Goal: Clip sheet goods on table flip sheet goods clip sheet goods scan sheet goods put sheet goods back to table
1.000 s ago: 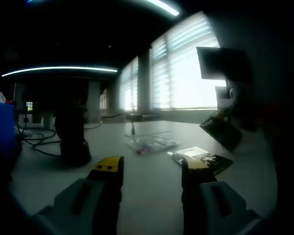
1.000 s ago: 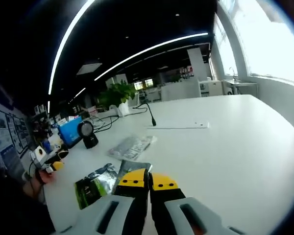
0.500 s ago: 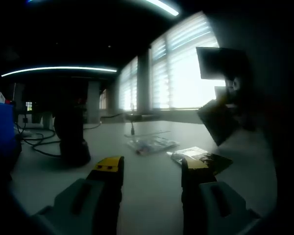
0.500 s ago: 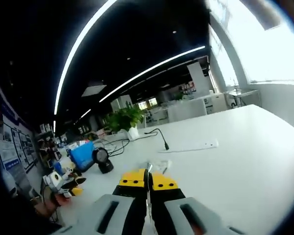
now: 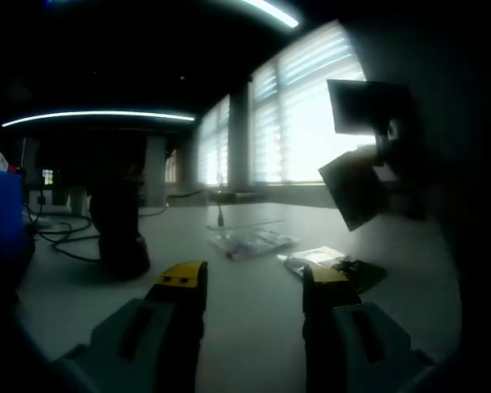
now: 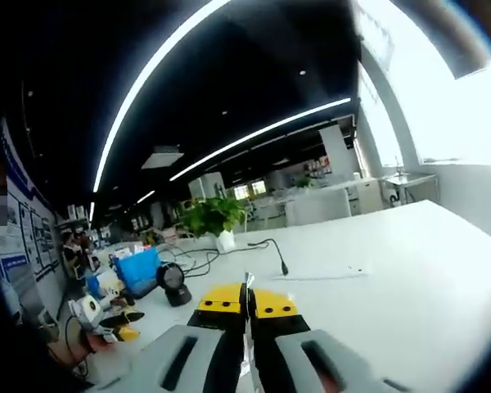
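While pinched edge-on, packet [image 6: 247,286] (thin) fills right hand-held gripper [image 6: 246,304].

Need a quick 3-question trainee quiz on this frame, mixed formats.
1. True or false: the left gripper is open with nothing between its jaws.
2. The right gripper is: A) wide open B) shut on a thin packet edge C) resting on the white table.
3. Fill in: in the left gripper view, the dark flat packet is held ___ the table, not lying on it.

Key: 1 true; 2 B; 3 above.
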Action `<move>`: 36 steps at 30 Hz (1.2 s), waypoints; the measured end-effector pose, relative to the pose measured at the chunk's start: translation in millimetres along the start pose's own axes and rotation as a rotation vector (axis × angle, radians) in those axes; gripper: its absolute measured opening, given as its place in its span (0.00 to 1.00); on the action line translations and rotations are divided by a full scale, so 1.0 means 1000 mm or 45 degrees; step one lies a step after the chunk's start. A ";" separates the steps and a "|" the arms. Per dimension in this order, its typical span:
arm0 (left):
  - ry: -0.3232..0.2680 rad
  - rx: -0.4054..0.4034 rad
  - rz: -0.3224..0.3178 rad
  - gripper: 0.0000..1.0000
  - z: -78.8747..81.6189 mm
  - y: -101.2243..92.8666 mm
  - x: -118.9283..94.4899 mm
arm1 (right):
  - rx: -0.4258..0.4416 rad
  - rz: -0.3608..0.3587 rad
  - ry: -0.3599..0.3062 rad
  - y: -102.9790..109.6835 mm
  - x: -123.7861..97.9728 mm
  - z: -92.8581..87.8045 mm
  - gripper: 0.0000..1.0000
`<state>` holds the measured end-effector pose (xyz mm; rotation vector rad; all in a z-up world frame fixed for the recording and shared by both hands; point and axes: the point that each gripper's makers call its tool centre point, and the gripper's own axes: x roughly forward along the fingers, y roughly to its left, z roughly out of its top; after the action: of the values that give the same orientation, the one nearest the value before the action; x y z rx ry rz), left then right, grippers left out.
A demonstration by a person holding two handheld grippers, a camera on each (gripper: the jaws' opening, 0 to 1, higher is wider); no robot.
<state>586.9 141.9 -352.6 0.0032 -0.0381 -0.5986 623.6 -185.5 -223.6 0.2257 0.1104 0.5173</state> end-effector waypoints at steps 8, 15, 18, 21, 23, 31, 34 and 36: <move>-0.002 0.001 -0.002 0.39 0.001 -0.002 -0.001 | 0.022 -0.008 -0.080 0.005 0.017 0.017 0.00; -0.006 0.001 -0.008 0.39 0.002 -0.005 -0.001 | -0.059 0.000 -0.116 0.013 0.032 0.018 0.00; -0.008 0.001 -0.009 0.39 0.002 -0.006 -0.002 | -0.062 -0.011 -0.163 0.014 0.038 0.020 0.00; -0.010 0.002 -0.012 0.39 0.003 -0.007 -0.002 | 0.076 0.038 -0.180 0.020 0.044 0.022 0.00; -0.011 0.003 -0.014 0.39 0.003 -0.008 -0.002 | 0.049 0.033 -0.197 0.021 0.049 0.023 0.00; -0.015 0.002 -0.016 0.38 0.004 -0.009 -0.003 | -0.038 0.059 -0.214 0.043 0.072 0.027 0.00; -0.017 -0.001 -0.014 0.38 0.004 -0.009 -0.004 | -0.011 0.057 -0.214 0.045 0.080 0.028 0.00; -0.019 -0.004 -0.015 0.38 0.005 -0.009 -0.004 | 0.001 0.056 -0.233 0.047 0.083 0.031 0.00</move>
<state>578.8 136.8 -348.3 -0.0039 -0.0517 -0.6104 678.2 -109.7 -186.1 0.2759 -0.0727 0.5377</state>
